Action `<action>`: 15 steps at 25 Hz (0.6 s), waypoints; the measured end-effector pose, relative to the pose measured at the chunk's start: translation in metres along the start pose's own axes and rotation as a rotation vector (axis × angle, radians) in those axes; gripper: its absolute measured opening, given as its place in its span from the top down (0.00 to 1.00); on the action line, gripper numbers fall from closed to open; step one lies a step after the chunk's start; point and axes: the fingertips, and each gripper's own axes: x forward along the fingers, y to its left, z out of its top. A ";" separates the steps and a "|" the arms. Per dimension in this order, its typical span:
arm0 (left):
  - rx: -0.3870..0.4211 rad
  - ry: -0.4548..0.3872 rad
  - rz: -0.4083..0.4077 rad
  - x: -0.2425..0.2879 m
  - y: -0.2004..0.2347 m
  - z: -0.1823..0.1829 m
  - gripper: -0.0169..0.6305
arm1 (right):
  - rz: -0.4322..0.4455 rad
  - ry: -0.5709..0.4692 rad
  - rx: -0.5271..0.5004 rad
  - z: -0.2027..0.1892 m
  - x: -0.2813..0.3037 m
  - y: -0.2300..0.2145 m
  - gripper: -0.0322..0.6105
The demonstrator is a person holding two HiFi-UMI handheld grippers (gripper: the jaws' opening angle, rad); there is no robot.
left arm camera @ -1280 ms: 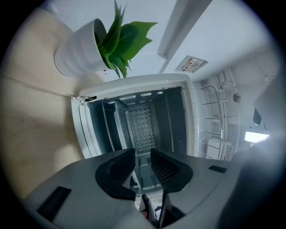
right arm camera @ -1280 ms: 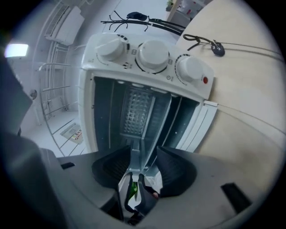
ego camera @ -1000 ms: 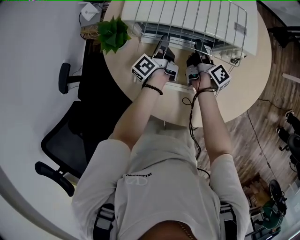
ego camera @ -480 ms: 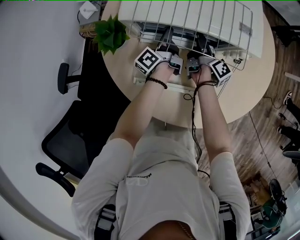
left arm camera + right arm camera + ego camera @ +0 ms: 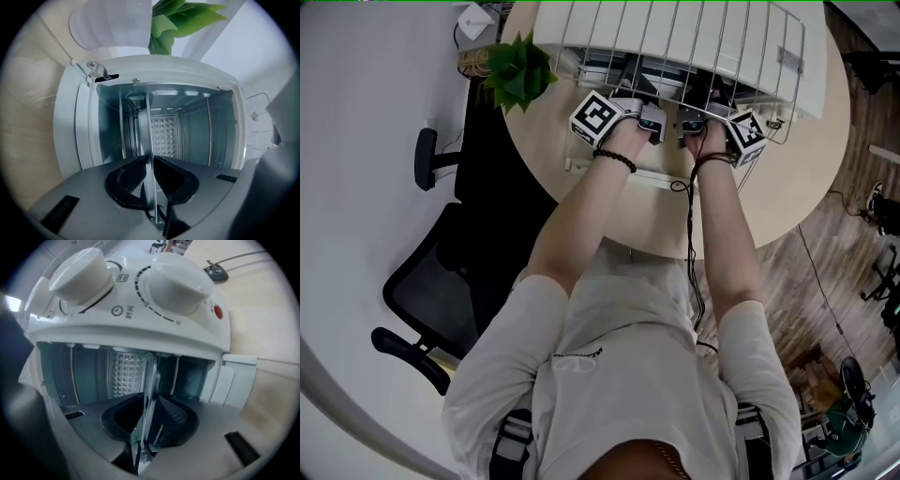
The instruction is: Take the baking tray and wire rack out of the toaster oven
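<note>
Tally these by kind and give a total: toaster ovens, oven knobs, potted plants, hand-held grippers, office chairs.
toaster oven: 1
oven knobs: 2
potted plant: 1
hand-held grippers: 2, the left hand-held gripper and the right hand-held gripper
office chair: 1
Total: 7

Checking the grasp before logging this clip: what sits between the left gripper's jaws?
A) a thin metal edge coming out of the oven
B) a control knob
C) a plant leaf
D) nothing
A: the left gripper, whose jaws have just been closing, has both pads against a thin metal edge that runs out of the open toaster oven.
</note>
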 end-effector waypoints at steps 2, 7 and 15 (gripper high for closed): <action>-0.021 -0.008 -0.013 0.000 -0.001 0.000 0.90 | 0.002 0.002 -0.001 0.000 0.001 0.000 0.84; -0.033 -0.011 -0.040 -0.002 -0.004 0.000 0.96 | 0.016 0.001 0.018 -0.001 0.000 0.000 0.85; -0.037 -0.018 -0.046 -0.030 -0.008 -0.006 0.96 | -0.011 0.045 -0.012 -0.014 -0.026 -0.004 0.85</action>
